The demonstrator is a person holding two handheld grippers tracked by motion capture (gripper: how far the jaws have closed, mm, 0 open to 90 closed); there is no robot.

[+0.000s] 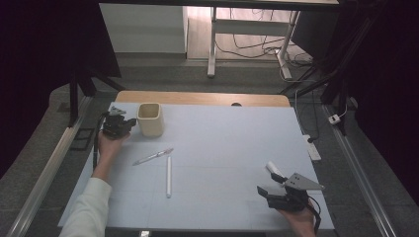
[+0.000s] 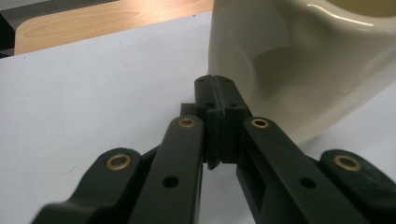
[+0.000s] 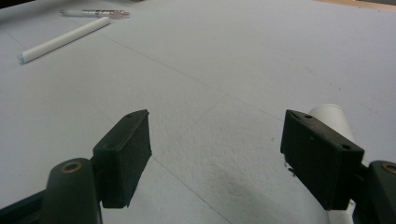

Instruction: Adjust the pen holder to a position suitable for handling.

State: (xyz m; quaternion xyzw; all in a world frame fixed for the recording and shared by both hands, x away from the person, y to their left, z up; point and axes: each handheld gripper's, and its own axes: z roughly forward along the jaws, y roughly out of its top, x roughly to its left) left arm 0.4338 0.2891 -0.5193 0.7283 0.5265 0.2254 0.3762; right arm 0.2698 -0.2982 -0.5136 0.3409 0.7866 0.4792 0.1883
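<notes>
Fingers point(image 1: 129, 122) of your left gripper point(image 1: 116, 126) sit pressed together on nothing in the high view, just beside the cream cup point(image 1: 150, 119) at the tabletop's point(image 1: 222, 148) far left, so part them before you reach for its wall. In the left gripper view the cup point(image 2: 299, 60) stands just past the closed tips; come in level. In the right gripper view your right gripper point(image 3: 217, 154) waits with fingers apart, a white marker point(image 3: 334, 120) beside one.

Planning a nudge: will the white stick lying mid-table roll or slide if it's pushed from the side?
The white stick looks round and smooth, lying flat on the sheet, so a sideways push probably rolls it. It looks straight and rigid, likely light. An end-on push should slide it.
</notes>
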